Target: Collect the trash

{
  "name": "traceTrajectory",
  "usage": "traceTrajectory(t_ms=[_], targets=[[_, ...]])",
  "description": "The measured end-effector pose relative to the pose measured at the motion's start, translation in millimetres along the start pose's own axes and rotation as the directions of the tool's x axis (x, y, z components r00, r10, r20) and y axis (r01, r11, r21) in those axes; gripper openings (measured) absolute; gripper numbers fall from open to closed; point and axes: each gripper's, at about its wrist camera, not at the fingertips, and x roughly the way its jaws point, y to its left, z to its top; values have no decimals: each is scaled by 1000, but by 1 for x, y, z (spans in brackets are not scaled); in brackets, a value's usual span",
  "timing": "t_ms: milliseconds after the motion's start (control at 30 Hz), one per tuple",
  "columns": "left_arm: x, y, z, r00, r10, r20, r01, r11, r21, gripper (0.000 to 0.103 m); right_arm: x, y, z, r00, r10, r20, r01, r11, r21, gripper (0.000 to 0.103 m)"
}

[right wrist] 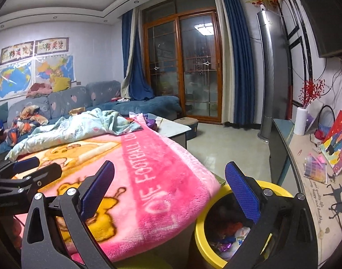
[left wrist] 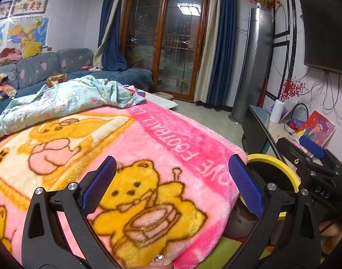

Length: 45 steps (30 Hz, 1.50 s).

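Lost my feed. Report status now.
Left gripper open, empty, over pink blanket. Right gripper open, empty, beside yellow bin. Bin holds wrappers. Nothing blocking.

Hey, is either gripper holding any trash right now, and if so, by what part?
Nothing is held. The left gripper is open over the pink blanket, and the right gripper is open and empty beside the yellow trash bin.
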Motion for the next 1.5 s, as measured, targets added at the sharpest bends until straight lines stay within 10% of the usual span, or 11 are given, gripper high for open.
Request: traceTrajectory(t_ms=[1500], targets=[[2, -6, -11, 1000, -25, -17, 25, 1000, -8, 92, 6, 1, 2, 999, 18, -28, -18, 1000, -3, 96]])
